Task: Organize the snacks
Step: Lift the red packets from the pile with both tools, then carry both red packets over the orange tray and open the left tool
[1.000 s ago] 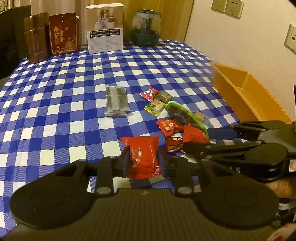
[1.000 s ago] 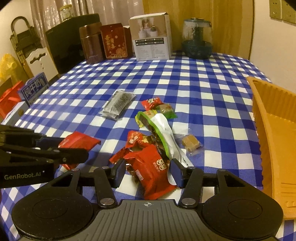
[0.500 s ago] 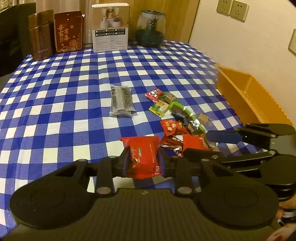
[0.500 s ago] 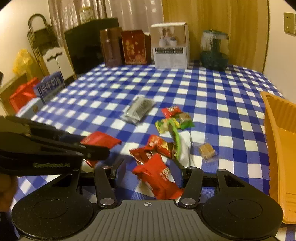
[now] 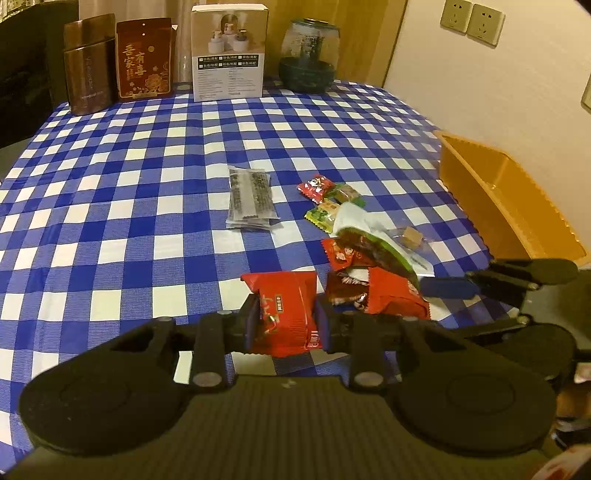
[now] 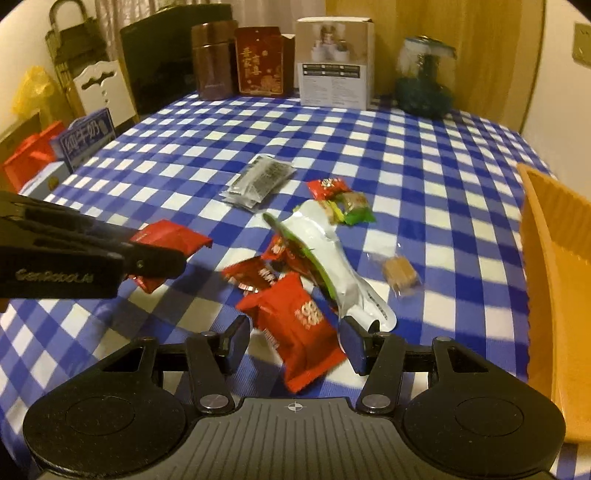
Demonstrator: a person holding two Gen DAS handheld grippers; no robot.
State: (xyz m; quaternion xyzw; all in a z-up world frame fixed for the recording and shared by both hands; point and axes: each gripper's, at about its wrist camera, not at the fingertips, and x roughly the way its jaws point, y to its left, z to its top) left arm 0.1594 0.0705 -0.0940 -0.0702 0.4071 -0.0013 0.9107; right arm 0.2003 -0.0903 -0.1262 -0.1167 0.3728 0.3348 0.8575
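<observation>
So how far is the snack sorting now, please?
Nothing looks sorted yet: the visible part of the orange bin holds no snack. In hand: the left gripper clamps a red packet; the right gripper is open around another red packet. Left: the candies, the grey packet and the green-white bag.

A home dining room; checked tablecloth [image 5: 147,177]; wall sockets [image 5: 471,18]; curtains [image 6: 122,11]; gift boxes [image 5: 144,61]
</observation>
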